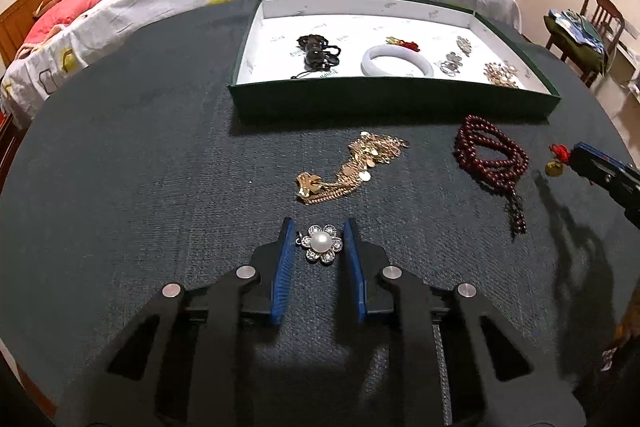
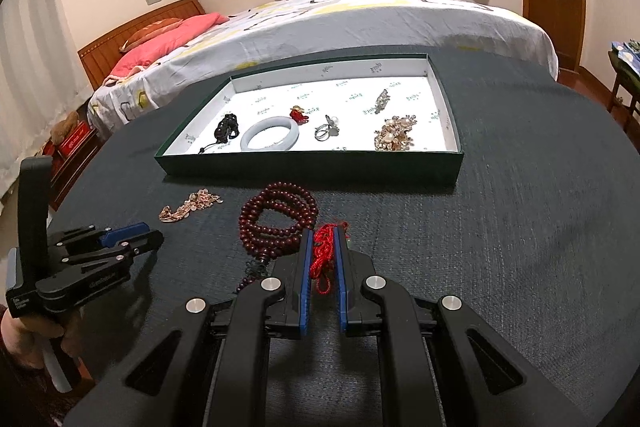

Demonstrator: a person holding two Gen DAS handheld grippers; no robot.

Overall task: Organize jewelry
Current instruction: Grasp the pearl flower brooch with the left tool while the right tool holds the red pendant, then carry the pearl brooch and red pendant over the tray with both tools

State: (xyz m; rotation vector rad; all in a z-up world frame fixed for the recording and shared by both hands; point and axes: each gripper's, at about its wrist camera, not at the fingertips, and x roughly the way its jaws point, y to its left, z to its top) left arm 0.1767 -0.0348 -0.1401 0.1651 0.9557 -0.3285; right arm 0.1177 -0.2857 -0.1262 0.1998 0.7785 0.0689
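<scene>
A pearl flower brooch [image 1: 320,243] lies on the dark table between the fingers of my left gripper [image 1: 319,233], whose jaws stand a little apart beside it; contact is unclear. My right gripper [image 2: 323,237] is shut on a red cord charm [image 2: 325,254], whose gold bell [image 1: 554,169] hangs at the right edge of the left wrist view. A green tray [image 1: 392,99] with a white lining holds a pale jade bangle [image 1: 397,62], a black pendant [image 1: 316,51], rings and brooches. The tray also shows in the right wrist view [image 2: 308,167].
A gold coin necklace [image 1: 352,167] and dark red prayer beads [image 1: 490,155] lie on the table in front of the tray. The beads [image 2: 276,219] sit just left of my right gripper. A bed stands behind the table, a chair at the right.
</scene>
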